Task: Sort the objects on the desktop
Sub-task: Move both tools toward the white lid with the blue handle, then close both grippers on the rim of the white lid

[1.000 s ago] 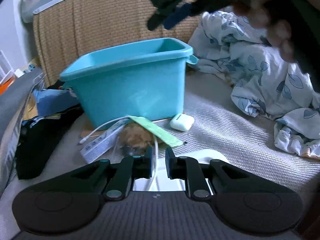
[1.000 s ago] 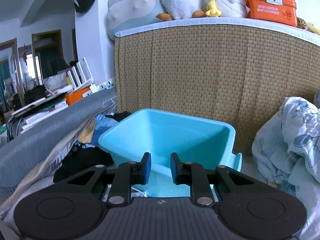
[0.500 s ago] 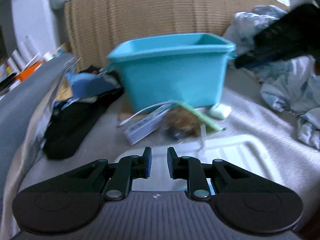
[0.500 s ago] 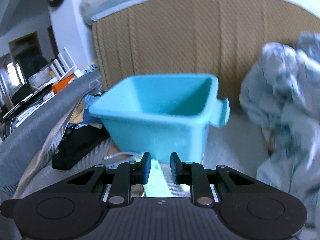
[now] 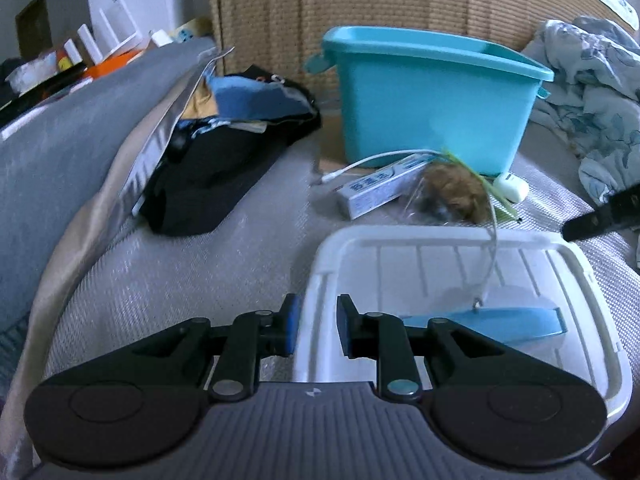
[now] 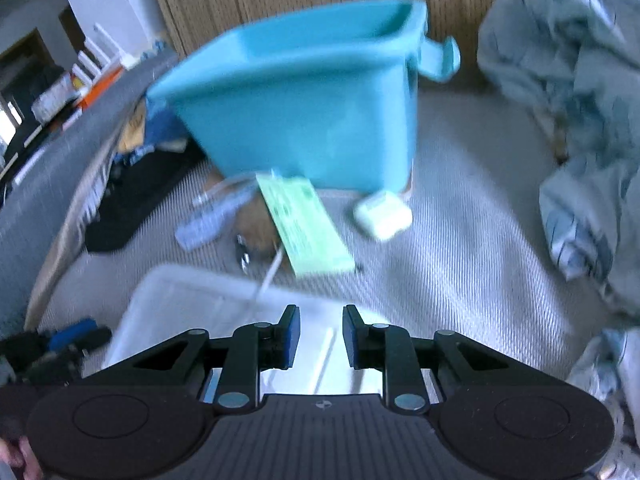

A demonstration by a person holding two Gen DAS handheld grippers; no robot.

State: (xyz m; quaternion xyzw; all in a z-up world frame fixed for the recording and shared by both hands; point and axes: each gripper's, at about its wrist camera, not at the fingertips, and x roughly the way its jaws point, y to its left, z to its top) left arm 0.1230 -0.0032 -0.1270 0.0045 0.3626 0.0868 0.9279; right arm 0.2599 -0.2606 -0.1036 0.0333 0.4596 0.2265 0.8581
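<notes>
A teal bin (image 5: 432, 100) (image 6: 304, 112) stands on the woven mat against the headboard. In front of it lie a white cable (image 5: 376, 160), a toothpaste box (image 5: 376, 192), a brown fuzzy thing in a clear bag (image 5: 456, 196), a green flat packet (image 6: 304, 224) and a white earbud case (image 5: 511, 188) (image 6: 383, 214). Nearer lies a white tray (image 5: 440, 240) (image 6: 160, 292) with a blue piece (image 5: 500, 322) in it. My left gripper (image 5: 317, 326) hovers at the tray's left rim, jaws opening, pressing on nothing. My right gripper (image 6: 319, 334) hangs over the tray, jaws slightly apart and opening, empty.
A black clothes pile (image 5: 208, 184) with blue cloth lies left of the bin, against a grey cushion (image 5: 60, 140). Crumpled floral bedding (image 5: 592, 80) (image 6: 580, 120) fills the right side. The woven headboard (image 5: 280, 8) closes the back.
My left gripper has swung left and back, bringing the white tray into view, and its jaws have parted a little. My right gripper has sunk and tipped down from the bin toward the tray.
</notes>
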